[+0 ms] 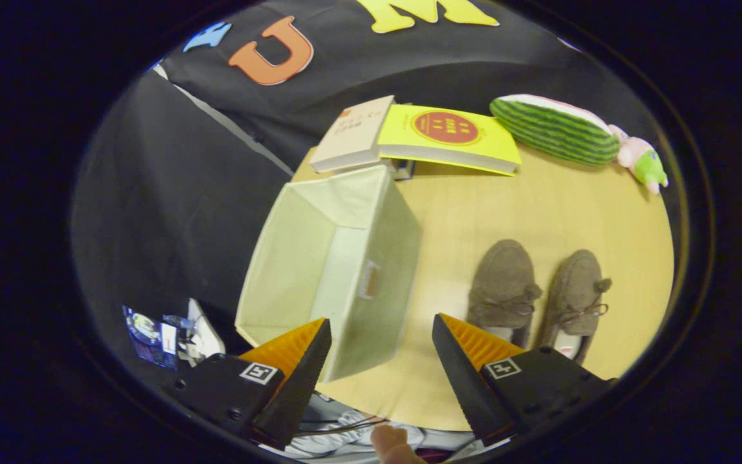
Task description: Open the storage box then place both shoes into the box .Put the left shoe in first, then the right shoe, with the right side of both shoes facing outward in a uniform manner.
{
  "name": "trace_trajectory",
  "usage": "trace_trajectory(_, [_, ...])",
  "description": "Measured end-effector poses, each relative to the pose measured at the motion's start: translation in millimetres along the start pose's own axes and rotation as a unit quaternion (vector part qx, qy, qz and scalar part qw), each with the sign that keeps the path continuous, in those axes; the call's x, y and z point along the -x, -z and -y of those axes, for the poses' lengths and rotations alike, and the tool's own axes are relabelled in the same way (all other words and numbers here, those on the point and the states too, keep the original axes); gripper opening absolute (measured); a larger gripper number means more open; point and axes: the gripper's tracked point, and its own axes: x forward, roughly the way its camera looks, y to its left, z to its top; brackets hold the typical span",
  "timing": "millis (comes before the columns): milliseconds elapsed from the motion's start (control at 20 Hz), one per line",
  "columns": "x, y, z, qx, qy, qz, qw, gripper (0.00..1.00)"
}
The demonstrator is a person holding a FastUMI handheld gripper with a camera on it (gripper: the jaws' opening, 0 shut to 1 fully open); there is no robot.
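Overhead, gripper jaws apart, empty; book print unreadable.

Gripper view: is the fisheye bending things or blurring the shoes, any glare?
Gripper view: strong fisheye bowing on the storage box and table edge; both shoes soft but readable; no harsh glare, only mild sheen on the yellow book; open fingers sharpest.

Storage box: pale fabric, open-topped, empty, standing upright at the table's left edge.
Shoes: two brown moccasins with laces, side by side, right of the box, toes pointing away.
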Motion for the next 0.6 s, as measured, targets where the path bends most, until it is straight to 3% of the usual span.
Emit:
trace_trajectory(500, [-25, 44, 117, -0.037, 0.100, -0.077, 0.991, 1.00])
trace_trajectory(600, [-33, 51, 124, -0.033, 0.098, -0.089, 0.991, 0.97])
